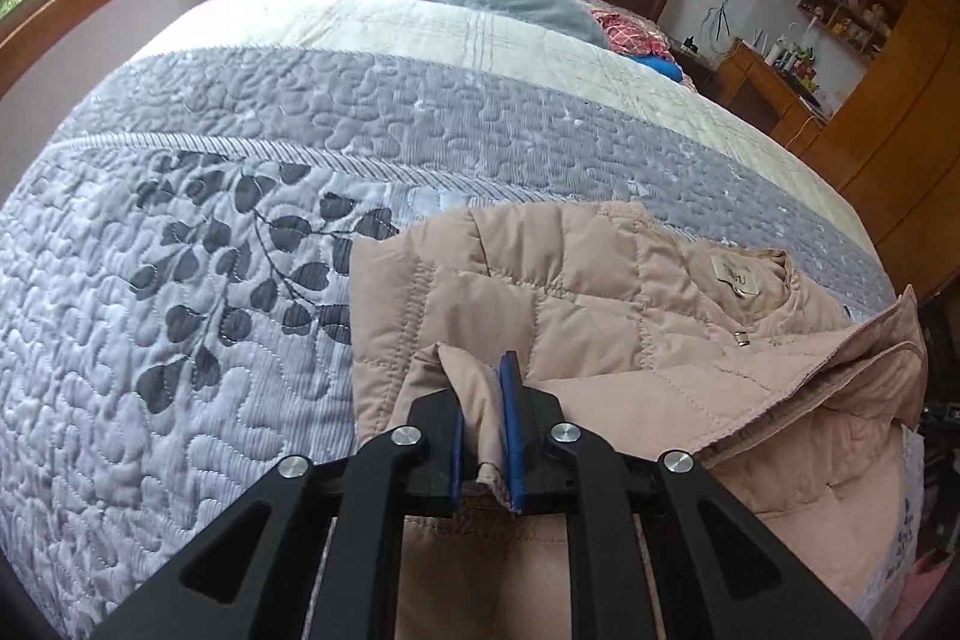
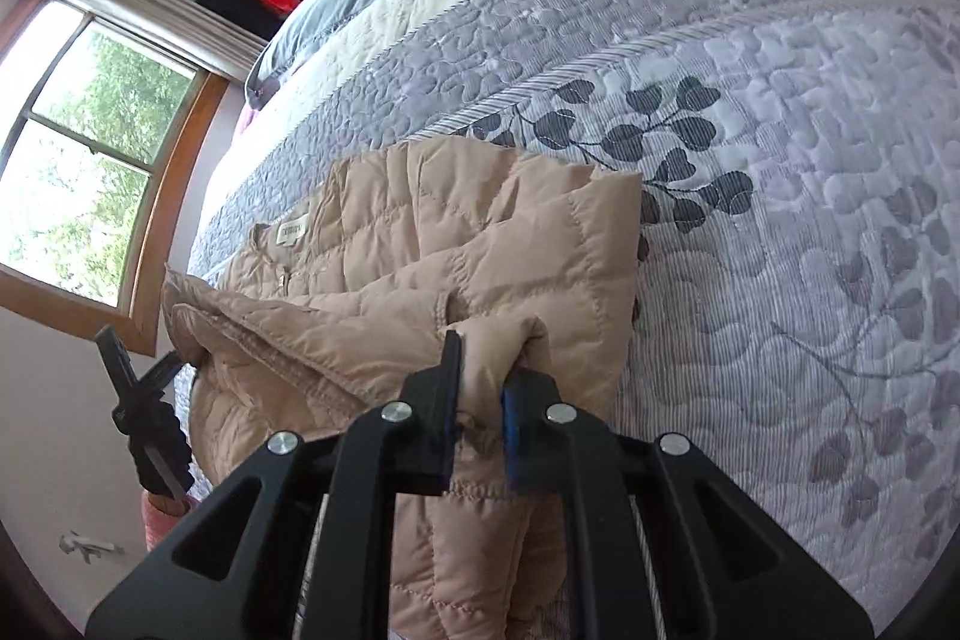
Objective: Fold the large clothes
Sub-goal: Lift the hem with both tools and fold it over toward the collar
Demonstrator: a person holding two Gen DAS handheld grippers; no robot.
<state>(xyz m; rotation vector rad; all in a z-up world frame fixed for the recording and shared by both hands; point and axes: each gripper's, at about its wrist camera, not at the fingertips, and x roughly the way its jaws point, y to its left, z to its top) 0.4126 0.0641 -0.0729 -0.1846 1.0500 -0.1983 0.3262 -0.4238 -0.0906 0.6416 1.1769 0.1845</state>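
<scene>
Jacket (image 1: 570,292) lies at the near edge of the bed (image 1: 240,196), upper part w/ neck label flat on the quilt, lower part hanging over the edge. Looks like one fold is partly laid; rest still to do, prob. sleeves and a final halving. Left gripper (image 1: 485,418) is nearly closed, pinching a tuck of jacket fabric; right gripper (image 2: 480,388) likewise clamps a puffy fold. Fabric: beige, quilted, puffy, front open.

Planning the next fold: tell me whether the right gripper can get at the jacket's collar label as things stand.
Probably not yet. The right gripper has a fold of the jacket between its fingers, so it is occupied. The label lies exposed with nothing covering it, so once the gripper lets go, the way looks free.
</scene>
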